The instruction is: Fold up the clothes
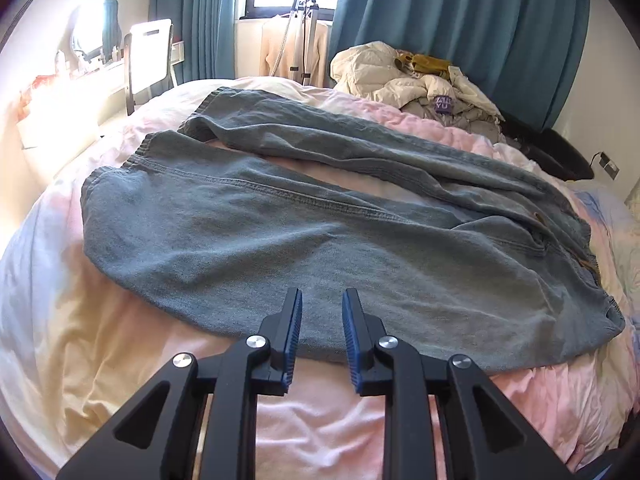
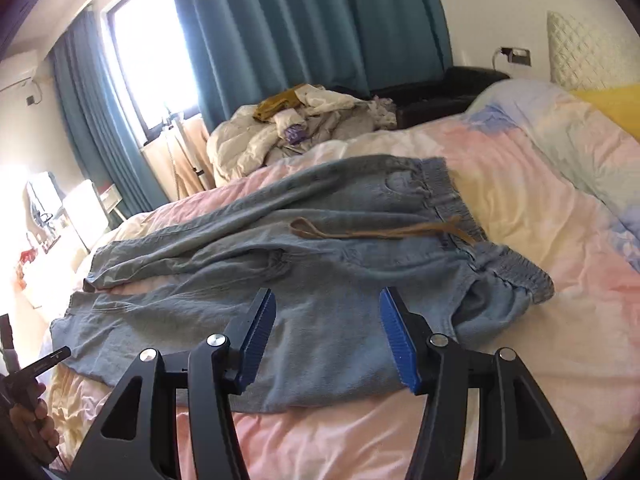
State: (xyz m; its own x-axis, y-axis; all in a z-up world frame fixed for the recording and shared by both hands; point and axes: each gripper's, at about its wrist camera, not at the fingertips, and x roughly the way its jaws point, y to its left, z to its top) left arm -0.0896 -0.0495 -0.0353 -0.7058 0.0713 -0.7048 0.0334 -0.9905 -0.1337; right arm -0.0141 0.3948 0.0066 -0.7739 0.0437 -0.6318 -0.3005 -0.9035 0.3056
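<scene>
Left gripper (image 1: 321,312) has a narrow gap, empty, poised over the near leg edge of the denim drawstring pants (image 1: 256,240). Right gripper (image 2: 327,322) is wide apart, empty, near the hip. Pants lie spread flat on the pink duvet (image 2: 520,380), legs apart. Best: pinch the near edge low, both layers, then carry it over onto the far leg. Clothes pile (image 2: 304,128) lies beyond.

before me lies the bed with its pink, cream and pale blue patterned quilt (image 1: 560,408). at its far side sits a heap of cream puffy bedding and crumpled clothes (image 1: 404,76), a mustard-yellow cloth (image 2: 280,105) on top. teal curtains (image 1: 460,12) hang on both sides of a bright window (image 2: 148,48). a white chair (image 1: 148,56) stands by the sunlit white table (image 1: 96,76). a yellow pillow (image 2: 616,104) lies near the quilted cream headboard (image 2: 580,48).
</scene>
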